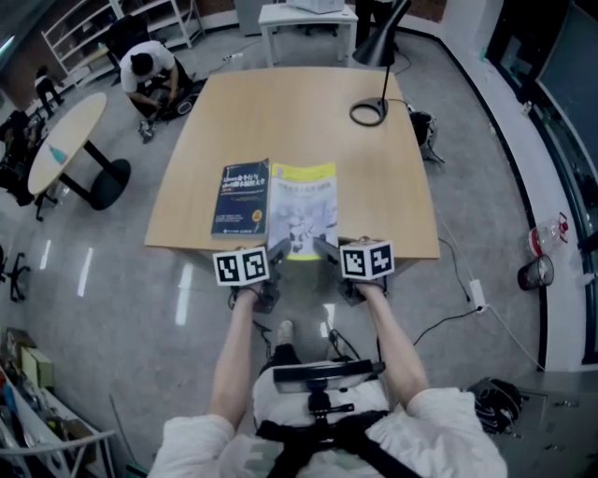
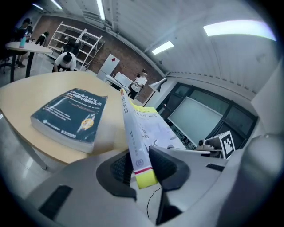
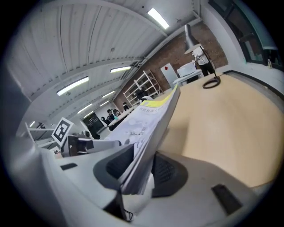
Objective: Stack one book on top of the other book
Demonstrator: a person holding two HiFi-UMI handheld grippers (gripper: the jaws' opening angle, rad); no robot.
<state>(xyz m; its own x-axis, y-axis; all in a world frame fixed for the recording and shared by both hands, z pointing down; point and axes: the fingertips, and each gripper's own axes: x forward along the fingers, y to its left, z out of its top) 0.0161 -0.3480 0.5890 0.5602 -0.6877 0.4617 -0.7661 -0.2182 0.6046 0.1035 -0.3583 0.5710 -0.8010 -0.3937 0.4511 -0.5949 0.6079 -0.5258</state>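
A white and yellow book hangs lifted over the near middle of the wooden table. My left gripper is shut on its near left corner, at the spine. My right gripper is shut on its near right corner, pads pressing the page edges. A dark blue book lies flat on the table just left of the lifted one; in the left gripper view the dark blue book sits to the left of the spine.
A black desk lamp stands at the table's far right. A round side table and a crouching person are far left. A white table stands beyond the far edge. Cables lie on the floor at right.
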